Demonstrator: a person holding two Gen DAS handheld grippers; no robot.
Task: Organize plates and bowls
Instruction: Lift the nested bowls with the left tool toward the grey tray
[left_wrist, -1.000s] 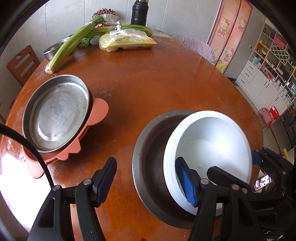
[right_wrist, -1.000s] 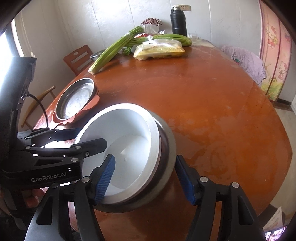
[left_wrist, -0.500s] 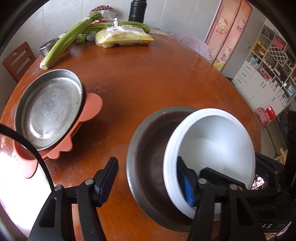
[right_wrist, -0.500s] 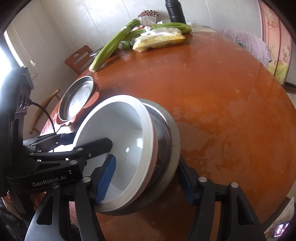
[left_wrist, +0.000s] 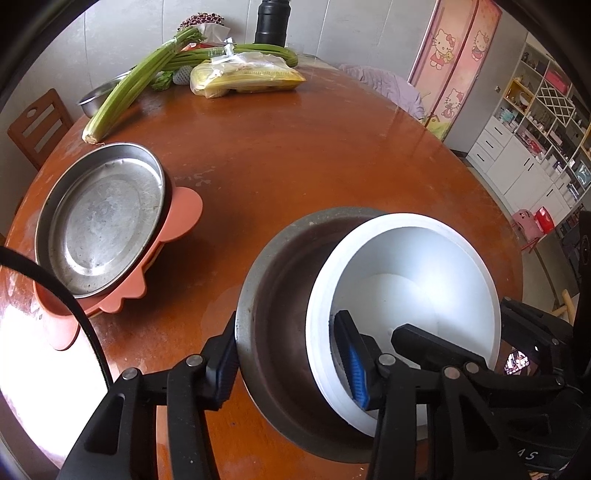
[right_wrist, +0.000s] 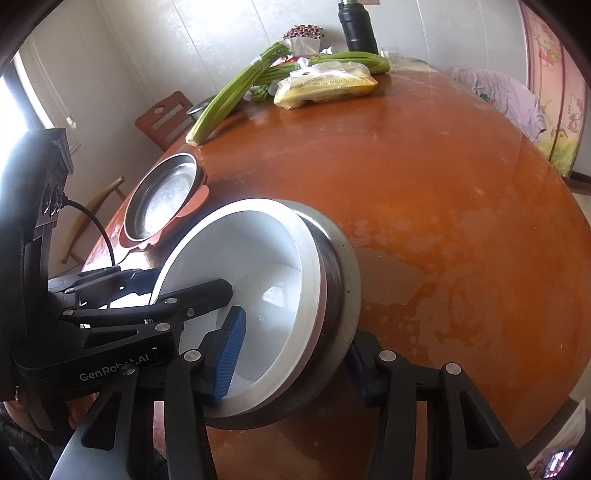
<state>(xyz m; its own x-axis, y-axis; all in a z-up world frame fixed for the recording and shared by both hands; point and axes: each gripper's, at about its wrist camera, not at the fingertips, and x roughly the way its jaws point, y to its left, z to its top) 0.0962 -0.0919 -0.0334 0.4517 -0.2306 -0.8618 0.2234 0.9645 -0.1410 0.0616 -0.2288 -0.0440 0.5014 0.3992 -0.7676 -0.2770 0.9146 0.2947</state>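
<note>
A white bowl (left_wrist: 406, 280) sits tilted inside a steel bowl (left_wrist: 280, 280) near the table's front edge. My left gripper (left_wrist: 291, 358) is shut on both bowls' near walls, one finger outside the steel rim, the other inside the white bowl. My right gripper (right_wrist: 295, 354) is shut on the white bowl (right_wrist: 258, 266) and steel bowl (right_wrist: 343, 273) from the other side, its blue pad (right_wrist: 229, 354) inside the white bowl. A steel plate (left_wrist: 103, 218) rests on a pink plate (left_wrist: 181, 218) at the left.
The round brown table (left_wrist: 314, 147) carries celery stalks (left_wrist: 136, 85), a bag of corn (left_wrist: 243, 74), a black flask (left_wrist: 271, 18) and a steel basin (left_wrist: 96, 96) at its far side. A wooden chair (left_wrist: 37, 125) stands far left. Shelves stand right.
Both grippers have closed onto the nested bowls, and the white bowl has tilted more steeply inside the steel bowl. The plates at the left have not moved.
</note>
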